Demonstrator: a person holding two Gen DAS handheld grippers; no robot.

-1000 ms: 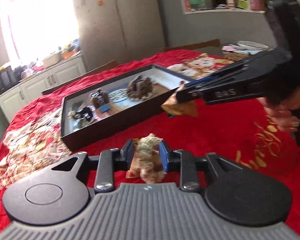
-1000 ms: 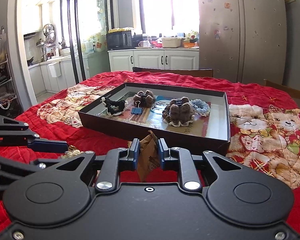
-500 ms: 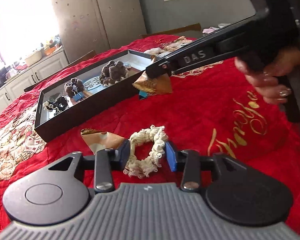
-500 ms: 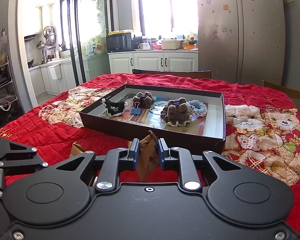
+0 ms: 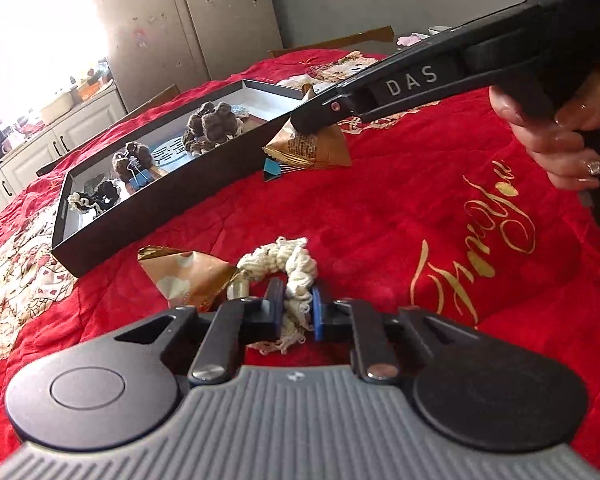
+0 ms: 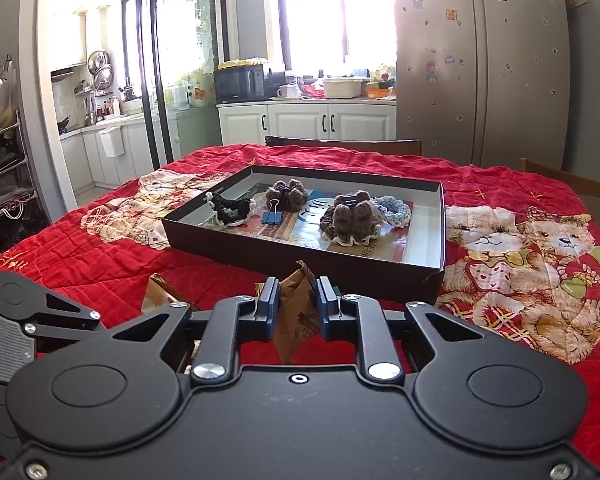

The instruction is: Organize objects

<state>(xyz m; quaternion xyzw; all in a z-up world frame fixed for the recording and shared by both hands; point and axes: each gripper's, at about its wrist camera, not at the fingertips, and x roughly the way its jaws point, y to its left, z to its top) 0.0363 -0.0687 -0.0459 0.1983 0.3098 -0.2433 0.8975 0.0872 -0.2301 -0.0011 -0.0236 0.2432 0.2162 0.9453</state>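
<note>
My left gripper (image 5: 294,312) is shut on a cream crocheted scrunchie (image 5: 281,261) just above the red cloth. A brown foil packet (image 5: 186,278) lies next to it on the left. My right gripper (image 6: 296,306) is shut on a brown triangular snack packet (image 6: 298,312), which also shows in the left wrist view (image 5: 310,148) held near the box's front wall. The black box (image 6: 300,266) holds brown, black and blue crocheted pieces and a blue binder clip (image 6: 271,216). A blue binder clip (image 5: 274,168) lies on the cloth under the held packet.
The red quilted cloth (image 5: 380,220) with bear patches covers the table. A fridge (image 6: 480,60) and white cabinets (image 6: 308,122) stand behind. Wooden chair backs (image 6: 344,146) line the far edge. The person's hand (image 5: 560,132) grips the right tool.
My left gripper has closed on the cream scrunchie and dropped lower toward the cloth. The right gripper with its packet has stayed near the box's front wall.
</note>
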